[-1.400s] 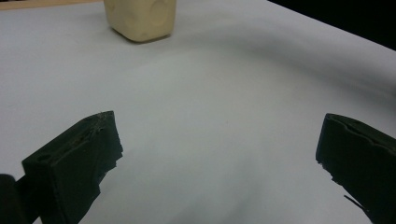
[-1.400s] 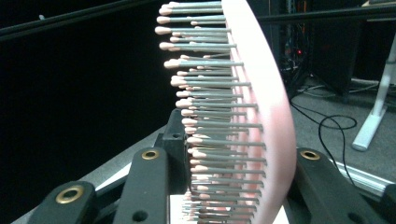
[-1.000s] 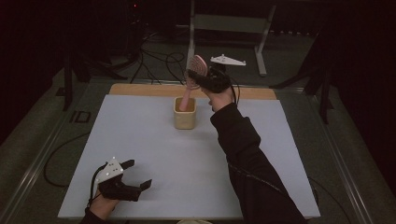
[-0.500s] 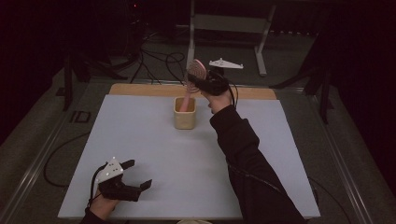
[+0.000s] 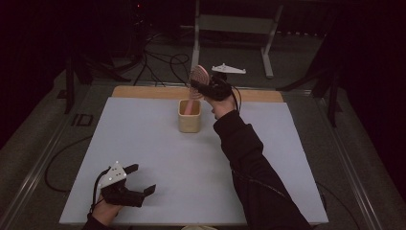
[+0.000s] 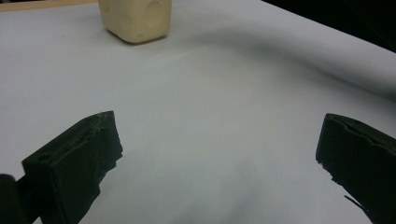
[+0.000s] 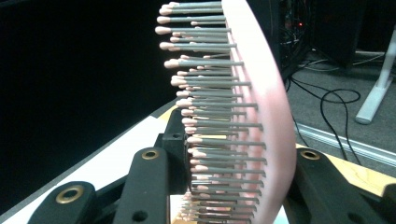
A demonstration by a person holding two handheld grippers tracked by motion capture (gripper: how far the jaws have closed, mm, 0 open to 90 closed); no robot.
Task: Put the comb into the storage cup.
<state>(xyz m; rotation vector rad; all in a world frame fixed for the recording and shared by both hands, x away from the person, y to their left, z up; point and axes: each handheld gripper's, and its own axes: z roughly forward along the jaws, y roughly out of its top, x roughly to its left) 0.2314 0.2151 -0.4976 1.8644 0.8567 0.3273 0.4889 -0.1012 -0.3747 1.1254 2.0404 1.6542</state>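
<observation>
Since the earlier frames the right gripper [image 5: 205, 88] has sunk a little with the brush [image 5: 198, 76], bringing its handle lower into the cup [image 5: 189, 116], while the left gripper [image 5: 139, 179] has kept its place. Closed from both sides on the pink brush [image 7: 261, 116], the right fingers [image 7: 149, 182] press one on the bristle face and one on the smooth back, low on the head. From the high view the brush stands nearly upright, head above the gripper, handle down inside the cream cup's mouth. That cup stands on the far middle of the table [image 5: 158, 143], just before a bare wooden strip [image 5: 143, 92] along the far edge. On the left gripper the fingers [image 6: 74, 163] are spread wide with nothing between them, low over the near left of the grey table [image 6: 210, 116], the cup [image 6: 135, 18] well ahead of them. A dark sleeve [image 5: 249, 163] stretches from the near edge to the right hand.
</observation>
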